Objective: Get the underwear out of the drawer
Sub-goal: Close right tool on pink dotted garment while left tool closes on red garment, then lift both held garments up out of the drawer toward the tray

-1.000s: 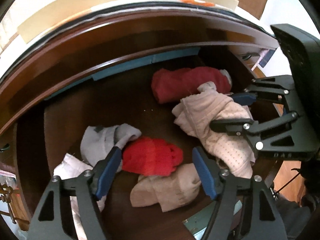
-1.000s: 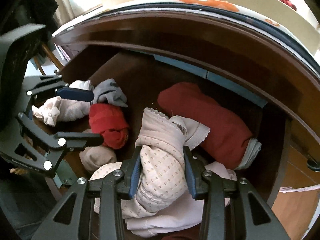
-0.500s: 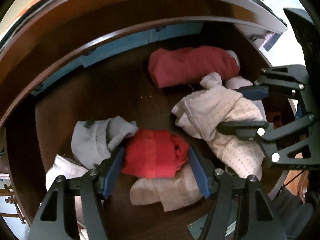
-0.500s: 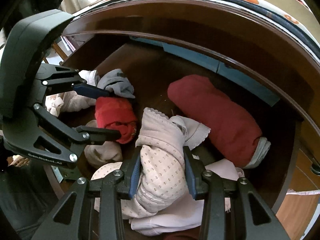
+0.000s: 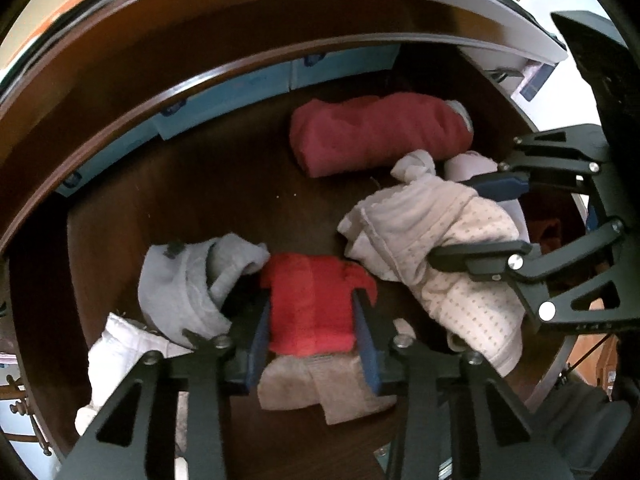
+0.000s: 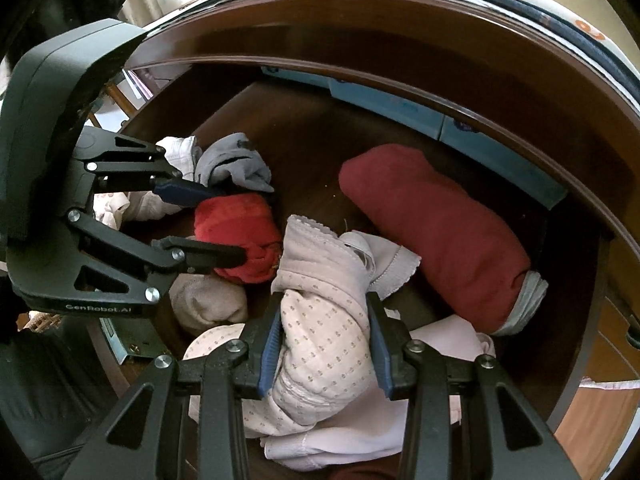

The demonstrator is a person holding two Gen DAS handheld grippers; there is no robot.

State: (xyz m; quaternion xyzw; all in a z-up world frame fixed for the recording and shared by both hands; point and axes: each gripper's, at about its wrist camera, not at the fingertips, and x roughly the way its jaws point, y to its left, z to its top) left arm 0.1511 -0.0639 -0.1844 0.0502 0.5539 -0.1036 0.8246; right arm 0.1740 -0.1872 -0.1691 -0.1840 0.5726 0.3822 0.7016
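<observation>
The open wooden drawer (image 5: 224,200) holds several crumpled underwear pieces. My left gripper (image 5: 311,300) points down into it, jaws closing, both blue pads pressing the sides of a bright red underwear piece (image 5: 312,276). In the right wrist view the left gripper (image 6: 228,222) clamps that red piece (image 6: 240,220) at the left. My right gripper (image 6: 324,304) is shut on a pale pink dotted underwear piece (image 6: 324,344), which bulges up between the pads. The left wrist view shows the right gripper (image 5: 456,220) on the dotted piece (image 5: 460,292) at the right.
A dark red rolled garment (image 5: 376,132) lies at the back of the drawer. A grey piece (image 5: 180,280), a white piece (image 5: 116,352) and a beige piece (image 5: 320,384) crowd the red one. Blue boxes (image 5: 240,88) line the rear wall under the overhanging top.
The left gripper's jaws have narrowed from wide apart onto the red piece and sunk closer to it. The right gripper keeps its hold on the dotted piece and has barely moved.
</observation>
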